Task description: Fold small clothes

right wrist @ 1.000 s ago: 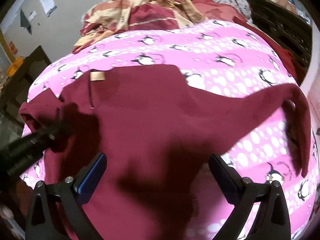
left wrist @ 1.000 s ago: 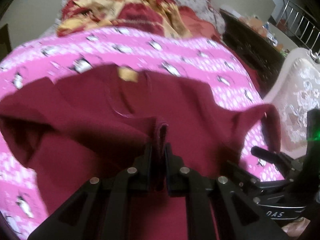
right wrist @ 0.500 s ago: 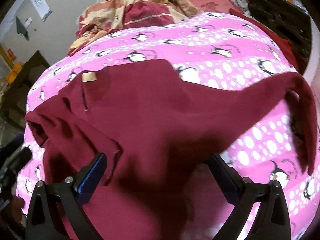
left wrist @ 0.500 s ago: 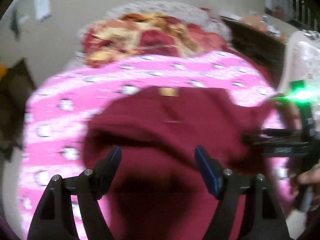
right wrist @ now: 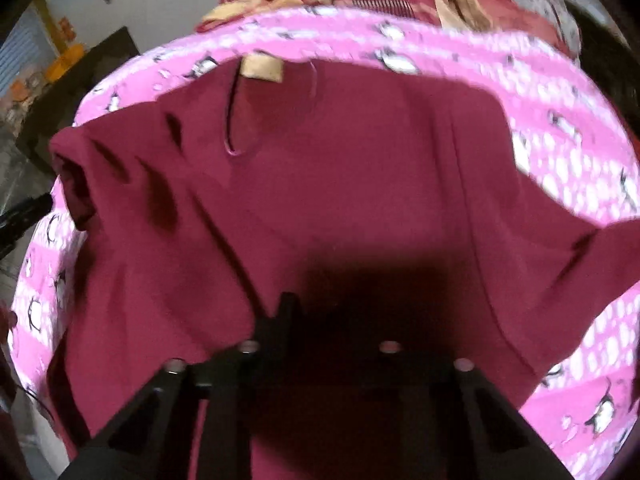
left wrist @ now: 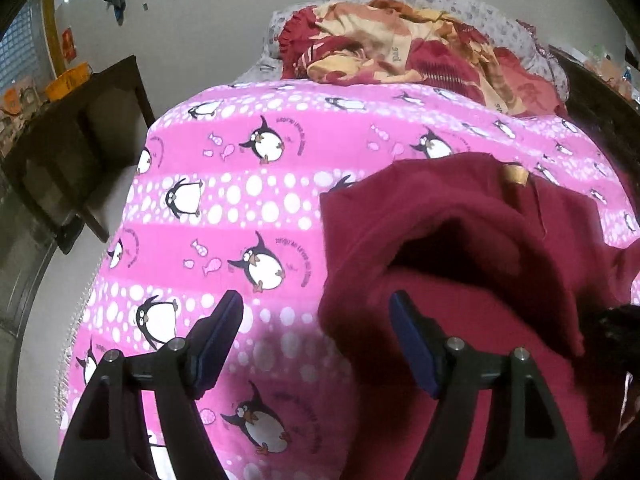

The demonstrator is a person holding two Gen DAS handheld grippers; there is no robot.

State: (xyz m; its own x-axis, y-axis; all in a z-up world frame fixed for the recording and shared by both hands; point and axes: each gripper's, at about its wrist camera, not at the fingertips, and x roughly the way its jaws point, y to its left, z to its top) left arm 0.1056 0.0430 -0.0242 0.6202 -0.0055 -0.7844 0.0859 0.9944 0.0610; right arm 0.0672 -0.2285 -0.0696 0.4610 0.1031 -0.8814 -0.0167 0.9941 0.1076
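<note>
A maroon shirt (left wrist: pixel 460 240) with a tan neck label (left wrist: pixel 515 175) lies on the pink penguin blanket (left wrist: pixel 248 200). Its left sleeve is folded in over the body. My left gripper (left wrist: pixel 316 340) is open at the shirt's left edge, with the blue pads (left wrist: pixel 216 340) apart and pressing on nothing. In the right wrist view the shirt (right wrist: pixel 360 184) fills the middle, its label (right wrist: pixel 262 67) at the top. My right gripper (right wrist: pixel 294 312) is shut on the shirt's fabric near the lower middle. Shadow and blur hide the fingertips.
A heap of red and yellow bedding (left wrist: pixel 400 48) lies at the far end of the bed. Dark wooden furniture (left wrist: pixel 80 120) stands to the left of the bed, and a dark board (left wrist: pixel 600 92) runs along its right side. The blanket's left edge drops off near my left gripper.
My left gripper let go of the folded sleeve, opened and swung left to the shirt's edge. My right gripper, wide open before, came down and shut on the shirt.
</note>
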